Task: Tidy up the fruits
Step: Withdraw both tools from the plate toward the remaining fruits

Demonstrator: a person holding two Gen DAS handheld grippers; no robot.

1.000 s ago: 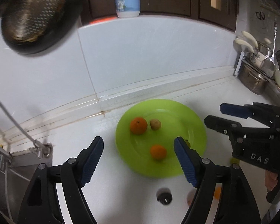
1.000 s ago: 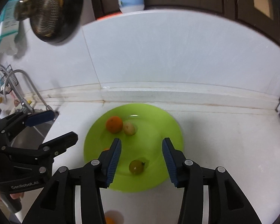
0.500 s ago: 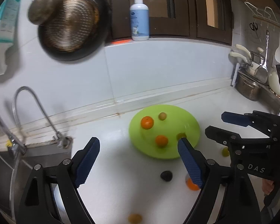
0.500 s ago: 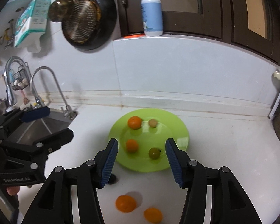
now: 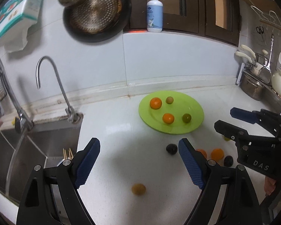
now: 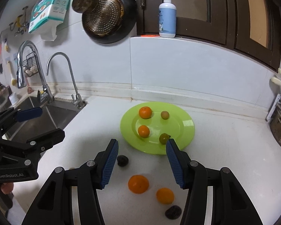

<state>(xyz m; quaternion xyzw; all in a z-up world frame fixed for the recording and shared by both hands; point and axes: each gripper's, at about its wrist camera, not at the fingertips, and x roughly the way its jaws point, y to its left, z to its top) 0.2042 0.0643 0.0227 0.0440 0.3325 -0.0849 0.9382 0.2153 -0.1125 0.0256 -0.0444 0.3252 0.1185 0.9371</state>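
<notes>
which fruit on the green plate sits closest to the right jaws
The green fruit at the plate's near edge, right beside the right jaws' blue pad; the two oranges and the pale fruit lie farther back.

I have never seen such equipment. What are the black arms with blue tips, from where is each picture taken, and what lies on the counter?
They are two hand-held grasping tools, one in each of a person's hands, each carrying a camera looking along its fingers. One picture comes from the left tool, the other from the right tool; each also shows the other tool at its edge. Both are open and hold nothing. On the white counter a green plate carries two oranges and two small greenish fruits. Loose before it lie two oranges, two dark fruits and a small yellowish fruit.
</notes>
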